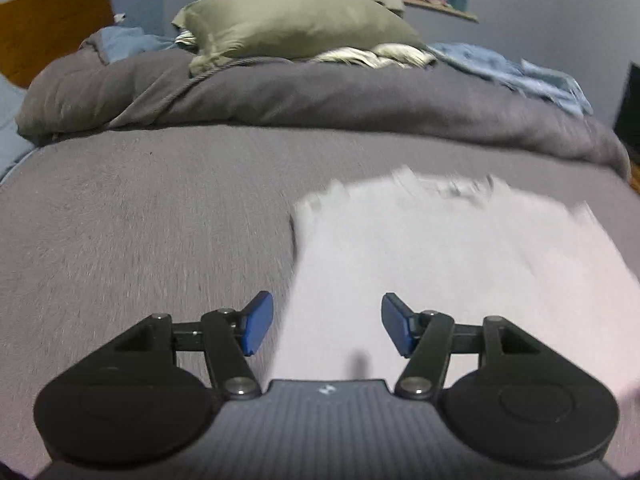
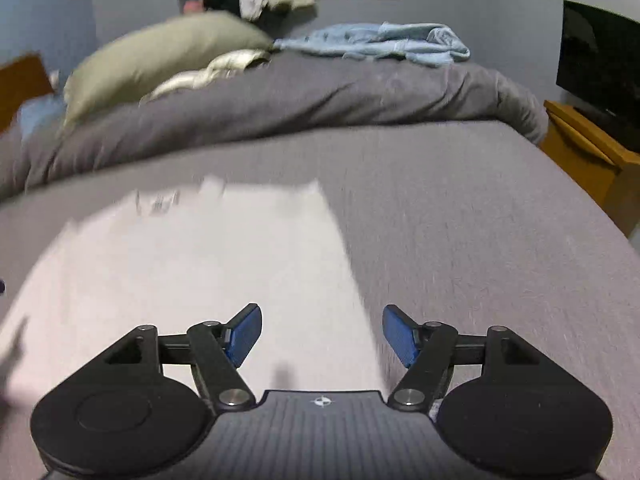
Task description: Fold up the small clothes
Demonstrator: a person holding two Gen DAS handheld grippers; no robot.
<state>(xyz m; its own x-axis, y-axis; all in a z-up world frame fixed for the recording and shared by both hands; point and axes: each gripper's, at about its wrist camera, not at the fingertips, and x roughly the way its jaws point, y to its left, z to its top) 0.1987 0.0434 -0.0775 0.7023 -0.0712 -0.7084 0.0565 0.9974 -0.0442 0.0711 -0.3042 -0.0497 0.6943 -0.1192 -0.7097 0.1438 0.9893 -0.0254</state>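
Lying flat on the grey bed (image 1: 140,208) is one white garment (image 1: 440,248) (its edges blurred), spread between the two views. Two grippers tilt down over its near edge: the left gripper (image 1: 327,322) with jaws apart over the cloth's left border, nothing between the blue pads (image 1: 258,322); the right gripper (image 2: 322,334) likewise wide and empty over the right border. Beyond lie one bunched grey duvet (image 1: 320,96), one olive pillow (image 1: 288,24) and one blue blanket (image 2: 376,42).
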